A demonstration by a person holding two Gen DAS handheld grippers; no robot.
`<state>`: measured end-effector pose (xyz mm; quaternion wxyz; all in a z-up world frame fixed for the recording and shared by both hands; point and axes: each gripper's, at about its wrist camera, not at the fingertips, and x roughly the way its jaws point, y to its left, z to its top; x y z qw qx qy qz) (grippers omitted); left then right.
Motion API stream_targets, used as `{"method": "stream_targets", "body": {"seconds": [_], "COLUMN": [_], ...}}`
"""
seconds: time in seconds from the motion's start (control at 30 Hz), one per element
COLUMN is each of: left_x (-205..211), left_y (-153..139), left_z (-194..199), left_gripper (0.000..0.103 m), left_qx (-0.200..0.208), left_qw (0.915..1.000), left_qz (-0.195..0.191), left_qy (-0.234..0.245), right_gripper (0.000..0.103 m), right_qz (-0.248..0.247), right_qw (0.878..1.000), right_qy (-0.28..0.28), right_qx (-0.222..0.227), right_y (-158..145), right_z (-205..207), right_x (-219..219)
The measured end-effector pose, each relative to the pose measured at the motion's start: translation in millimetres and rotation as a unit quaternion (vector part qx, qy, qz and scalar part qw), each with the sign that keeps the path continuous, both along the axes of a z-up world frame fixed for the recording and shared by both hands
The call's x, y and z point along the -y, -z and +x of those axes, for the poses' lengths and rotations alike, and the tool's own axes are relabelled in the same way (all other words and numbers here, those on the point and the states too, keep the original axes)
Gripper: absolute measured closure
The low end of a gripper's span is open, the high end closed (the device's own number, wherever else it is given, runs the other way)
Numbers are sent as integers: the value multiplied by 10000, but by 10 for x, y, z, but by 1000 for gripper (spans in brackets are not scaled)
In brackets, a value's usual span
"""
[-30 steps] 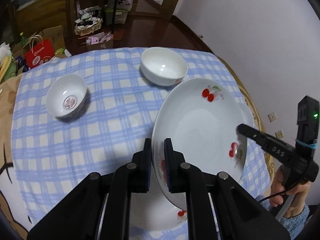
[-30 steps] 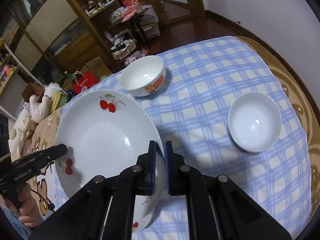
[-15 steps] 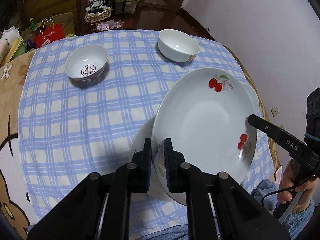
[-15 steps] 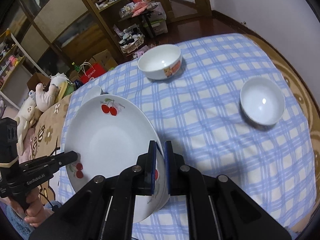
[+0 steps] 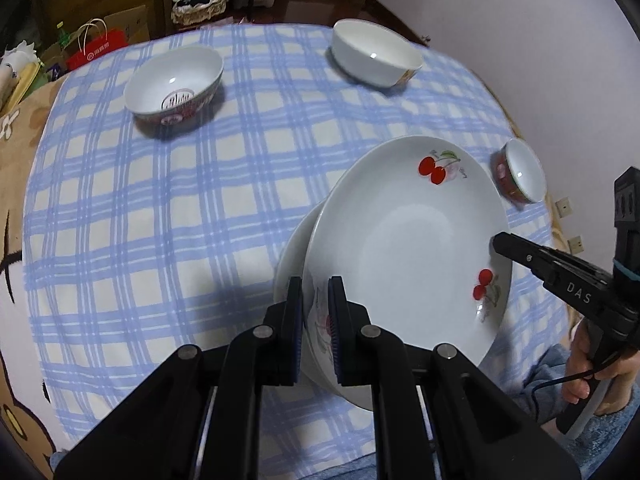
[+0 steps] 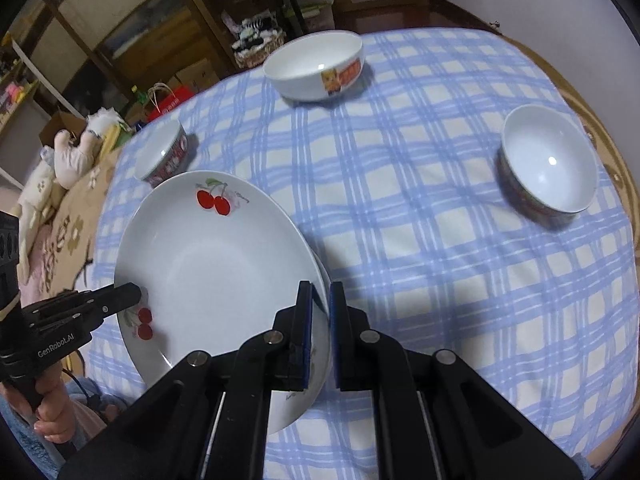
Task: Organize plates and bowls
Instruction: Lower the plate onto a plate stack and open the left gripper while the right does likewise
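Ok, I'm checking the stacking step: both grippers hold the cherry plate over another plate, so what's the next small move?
Probably lower it a bit further, level. The cherry plate sits tilted over the lower plate, pinched at opposite rims by the left gripper and right gripper, so opening now risks a drop.

Only a couple of things you can actually read here: the right gripper (image 5: 498,245) has "DAS" in white letters on its black arm, seen from the left wrist camera. The left gripper (image 6: 134,294) has "GenRobot.AI" printed along its black body in the right wrist view. The red paper bag (image 5: 105,46) on the floor has white print and the red-banded bowl (image 5: 174,84) has a mark inside its bottom, but both are too small and blurry to make out.
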<state>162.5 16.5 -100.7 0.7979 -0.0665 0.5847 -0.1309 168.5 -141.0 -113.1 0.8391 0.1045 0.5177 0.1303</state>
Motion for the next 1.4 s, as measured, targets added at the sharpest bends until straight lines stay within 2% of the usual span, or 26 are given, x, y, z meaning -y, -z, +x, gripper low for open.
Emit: {"method": "stream_targets", "body": {"seconds": [0.27,0.4,0.7,1.0,1.4], "left_x": [-74,-29,66,58,56], "left_y": [414,528,523,532,538], "left_z": [145,216,193,211,197], "left_gripper": [91,88,86,86,86], "left_qx": [-421,-575,-317,-313,-300], "left_qw": [9989,9981,9983,9984,9983], "left_qz": [157,220,460,442,446], "left_qy": [-98,37,176,183,213], "right_gripper": [94,94,94,94,94], "right_qz": [-35,-396,-695,-501,-494], "right_qw": [9997,9990,9974,9987,9987], "right_qy": [-137,-149,-204,-124,-88], "right_qx": [-211,-129,-1,-31,-47], "right_y": [249,268,266,298,313], "right_z": [83,130,125,140,149], "right_x": [-143,-222,-282,-228,-232]}}
